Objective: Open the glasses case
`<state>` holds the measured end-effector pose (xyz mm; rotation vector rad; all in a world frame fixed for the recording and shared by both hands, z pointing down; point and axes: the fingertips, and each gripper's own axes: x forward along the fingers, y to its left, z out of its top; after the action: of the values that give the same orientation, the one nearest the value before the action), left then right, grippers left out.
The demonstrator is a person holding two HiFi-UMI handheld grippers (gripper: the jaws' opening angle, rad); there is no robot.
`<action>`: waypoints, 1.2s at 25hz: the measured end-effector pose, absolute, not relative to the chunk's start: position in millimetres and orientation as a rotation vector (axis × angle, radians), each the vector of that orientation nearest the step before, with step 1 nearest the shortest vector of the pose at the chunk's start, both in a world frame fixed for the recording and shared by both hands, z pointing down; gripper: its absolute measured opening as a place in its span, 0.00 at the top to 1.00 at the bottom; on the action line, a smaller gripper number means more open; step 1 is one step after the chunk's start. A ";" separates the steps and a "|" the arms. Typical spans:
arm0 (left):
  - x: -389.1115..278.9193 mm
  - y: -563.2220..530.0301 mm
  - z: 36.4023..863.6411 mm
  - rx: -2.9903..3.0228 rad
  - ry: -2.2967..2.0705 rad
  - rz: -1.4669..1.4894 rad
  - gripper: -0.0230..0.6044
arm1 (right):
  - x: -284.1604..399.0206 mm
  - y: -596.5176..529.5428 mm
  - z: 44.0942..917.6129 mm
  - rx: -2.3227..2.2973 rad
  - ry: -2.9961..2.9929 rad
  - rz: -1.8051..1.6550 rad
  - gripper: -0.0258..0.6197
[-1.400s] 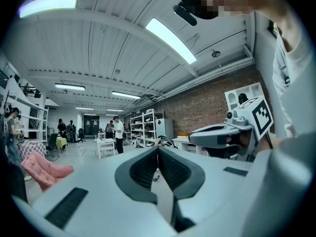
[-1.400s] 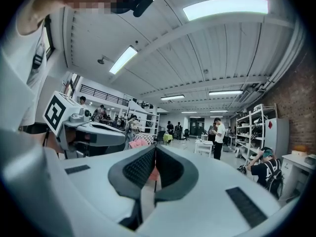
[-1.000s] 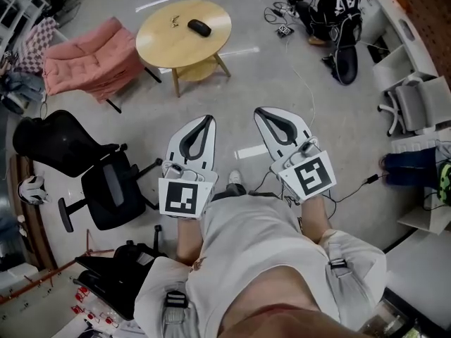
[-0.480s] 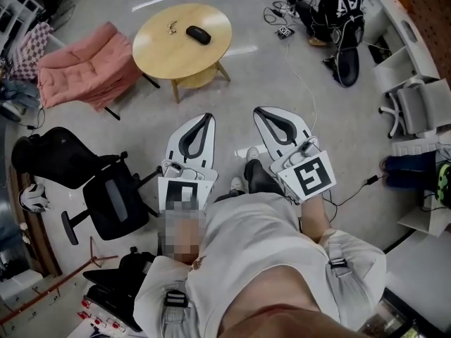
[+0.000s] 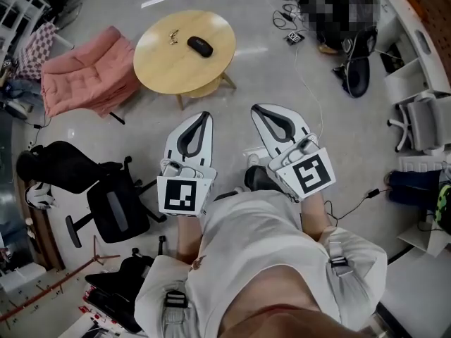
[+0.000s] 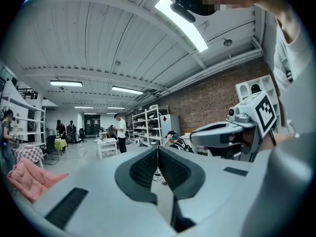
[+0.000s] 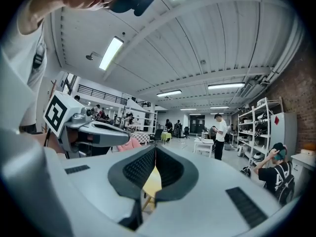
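A dark oval glasses case (image 5: 199,46) lies on the round pale wooden worktop (image 5: 165,65), well beyond the left gripper (image 5: 204,117) and right gripper (image 5: 262,110), both empty with jaws together, seemingly awaiting approach.

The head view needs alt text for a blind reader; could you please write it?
A person holds the left gripper and right gripper level, jaws shut and empty, over a floor. Ahead, a round wooden table bears a closed black glasses case.

No words or numbers can be read. Only coded square markers show, on the left gripper (image 5: 206,116) and right gripper (image 5: 258,109)
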<state>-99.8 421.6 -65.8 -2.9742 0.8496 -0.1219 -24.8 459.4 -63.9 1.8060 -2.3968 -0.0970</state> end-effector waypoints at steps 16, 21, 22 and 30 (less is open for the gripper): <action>-21.1 349.7 -68.2 -2.911 1.031 -0.137 0.93 | 58.9 374.7 -68.0 1.673 -2.506 -0.102 0.93; -11.1 337.4 -61.7 -2.906 1.059 -0.164 0.93 | 68.7 361.5 -59.8 1.644 -2.534 -0.084 0.93; -9.9 334.6 -60.8 -2.906 1.063 -0.167 0.93 | 69.9 358.6 -58.3 1.641 -2.536 -0.081 0.93; 6.0 313.7 -58.4 -2.903 1.050 -0.170 0.93 | 85.7 335.4 -55.3 1.652 -2.527 -0.073 0.93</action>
<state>6.0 313.7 -58.4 -2.9026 1.0496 -0.1699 85.7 335.4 -55.3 1.6515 -2.5266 -0.0729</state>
